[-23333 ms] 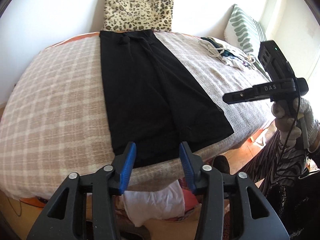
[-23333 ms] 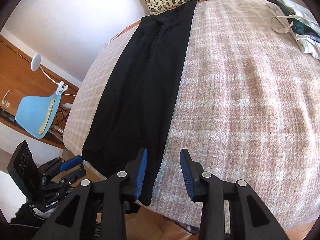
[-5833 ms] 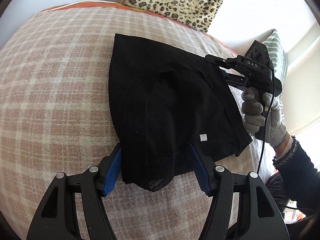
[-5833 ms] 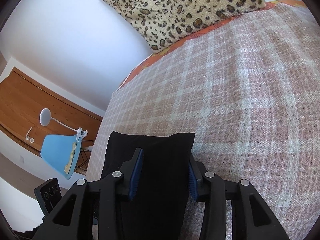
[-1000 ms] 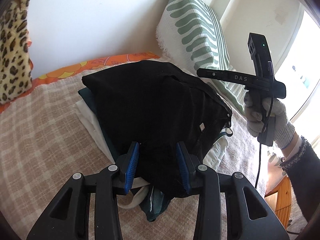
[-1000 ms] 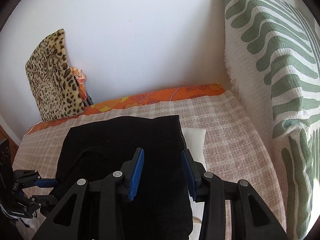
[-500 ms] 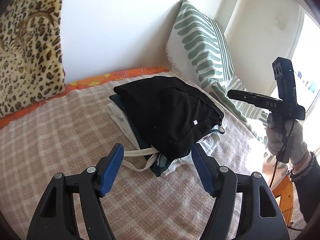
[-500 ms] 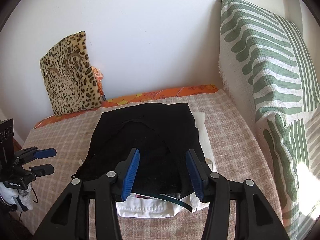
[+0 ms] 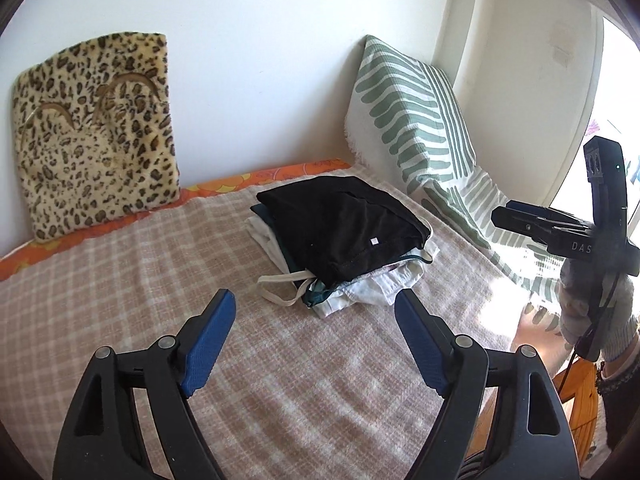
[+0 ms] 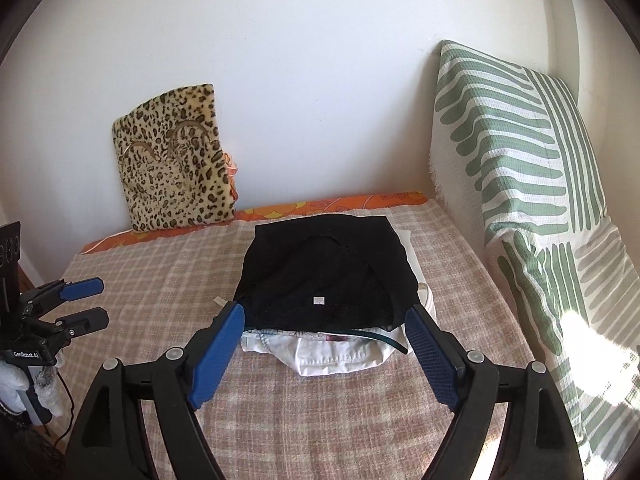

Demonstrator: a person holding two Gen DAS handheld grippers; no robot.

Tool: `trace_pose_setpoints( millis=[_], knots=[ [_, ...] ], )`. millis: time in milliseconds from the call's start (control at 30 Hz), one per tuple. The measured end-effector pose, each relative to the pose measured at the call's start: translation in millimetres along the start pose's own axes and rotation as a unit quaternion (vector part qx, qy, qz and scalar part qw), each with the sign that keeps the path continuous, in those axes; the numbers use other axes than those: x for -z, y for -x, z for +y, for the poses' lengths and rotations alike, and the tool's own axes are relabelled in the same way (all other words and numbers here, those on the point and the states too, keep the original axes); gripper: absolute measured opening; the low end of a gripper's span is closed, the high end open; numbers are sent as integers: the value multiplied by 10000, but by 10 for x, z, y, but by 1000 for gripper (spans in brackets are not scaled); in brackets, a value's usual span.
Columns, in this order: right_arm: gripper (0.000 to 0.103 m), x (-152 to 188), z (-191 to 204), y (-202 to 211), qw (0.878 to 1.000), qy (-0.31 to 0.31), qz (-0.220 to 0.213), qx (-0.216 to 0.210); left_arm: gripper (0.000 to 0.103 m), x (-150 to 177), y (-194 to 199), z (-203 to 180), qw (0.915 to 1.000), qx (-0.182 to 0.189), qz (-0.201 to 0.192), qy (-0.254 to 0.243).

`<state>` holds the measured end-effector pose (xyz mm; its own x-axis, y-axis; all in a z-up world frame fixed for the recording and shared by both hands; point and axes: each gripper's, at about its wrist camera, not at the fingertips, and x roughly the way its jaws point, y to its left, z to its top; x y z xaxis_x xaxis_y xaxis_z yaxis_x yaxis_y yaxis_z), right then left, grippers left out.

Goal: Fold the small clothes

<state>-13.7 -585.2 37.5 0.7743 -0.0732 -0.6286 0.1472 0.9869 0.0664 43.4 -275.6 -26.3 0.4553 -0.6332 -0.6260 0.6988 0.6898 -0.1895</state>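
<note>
- The folded black garment (image 9: 344, 224) sits on top of the pile of folded clothes (image 10: 340, 344) — that pile is our landmark, on the plaid bed cover (image 9: 120, 264), just in front of the green-striped pillow (image 9: 408, 120).
- The left tool (image 9: 312, 344) hovers on the near side of the pile, fingers spread wide, nothing between them.
- The right tool (image 10: 320, 350) hangs in front of the pile too, blue pads wide apart and empty — from its own camera the pads frame the pile's front edge without touching it.
- My read: the stacking step for this piece looks done; the black garment lies released and fairly square on the pile, its small white label facing up.
- A pale strap (image 9: 280, 284) and a teal edge poke out from under the pile's near left corner — untidy, not urgent.
- The leopard-print cushion (image 9: 96, 132) leans on the wall, well away to the pile's left.
- No unfolded piece shows on the bed in either view.
- The next move, as I judge it, calls for both tools to clear the pile without snagging that strap, then find another garment — or stop.
</note>
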Motion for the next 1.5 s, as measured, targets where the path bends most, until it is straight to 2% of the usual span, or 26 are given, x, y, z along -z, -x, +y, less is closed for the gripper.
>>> trace_pose_setpoints(
  millis=[300, 500, 567, 800, 1033, 1500],
  knots=[
    [90, 400, 186, 449, 9992, 44, -220, 320, 82, 204, 391, -256, 9986, -344, -303, -256],
    [99, 608, 287, 631, 9982, 87, -337, 484, 89, 333, 510, -321, 9988, -335, -297, -188],
    [102, 660, 322, 664, 9978, 118, -372, 544, 96, 365, 519, -321, 9991, -334, -245, -130],
    [103, 801, 380, 660, 9972, -7, -423, 613, 102, 452, 507, -350, 9979, -606, -123, -198],
    [103, 848, 358, 637, 9970, -133, -416, 635, 102, 518, 467, -312, 9980, -635, 48, -58],
    [103, 888, 367, 648, 9965, -139, -409, 712, 102, 533, 502, -344, 9978, -658, 30, -90]
  ],
)
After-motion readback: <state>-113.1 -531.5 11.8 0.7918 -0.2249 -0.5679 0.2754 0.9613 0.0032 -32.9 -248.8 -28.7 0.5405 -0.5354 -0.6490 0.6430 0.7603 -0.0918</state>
